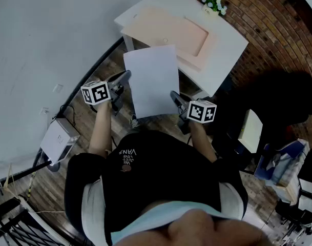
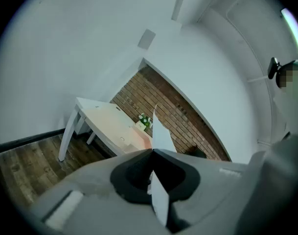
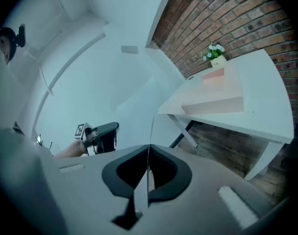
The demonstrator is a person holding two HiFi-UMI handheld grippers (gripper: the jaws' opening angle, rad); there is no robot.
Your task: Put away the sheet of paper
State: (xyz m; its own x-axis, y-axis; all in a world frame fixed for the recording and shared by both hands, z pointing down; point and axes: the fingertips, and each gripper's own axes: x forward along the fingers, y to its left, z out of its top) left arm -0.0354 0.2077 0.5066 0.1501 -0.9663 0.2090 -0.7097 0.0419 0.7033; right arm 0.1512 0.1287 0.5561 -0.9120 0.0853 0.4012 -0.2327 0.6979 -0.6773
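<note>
White table [image 1: 228, 49] stands beside a brick wall [image 1: 268, 14].

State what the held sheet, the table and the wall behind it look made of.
Sheet: thin matt white paper; it shows edge-on as a sliver in both gripper views. Table: smooth white painted or laminated board, probably wood; plain flat top. Wall: reddish brick, mortar lines visible.

White sheet of paper [image 1: 151, 80]; white counter [image 1: 226, 46] bearing a pale peach flat box [image 1: 171, 31]; red-brown brick wall [image 1: 268, 14]; dark wood-grain floor [image 2: 21, 163].
</note>
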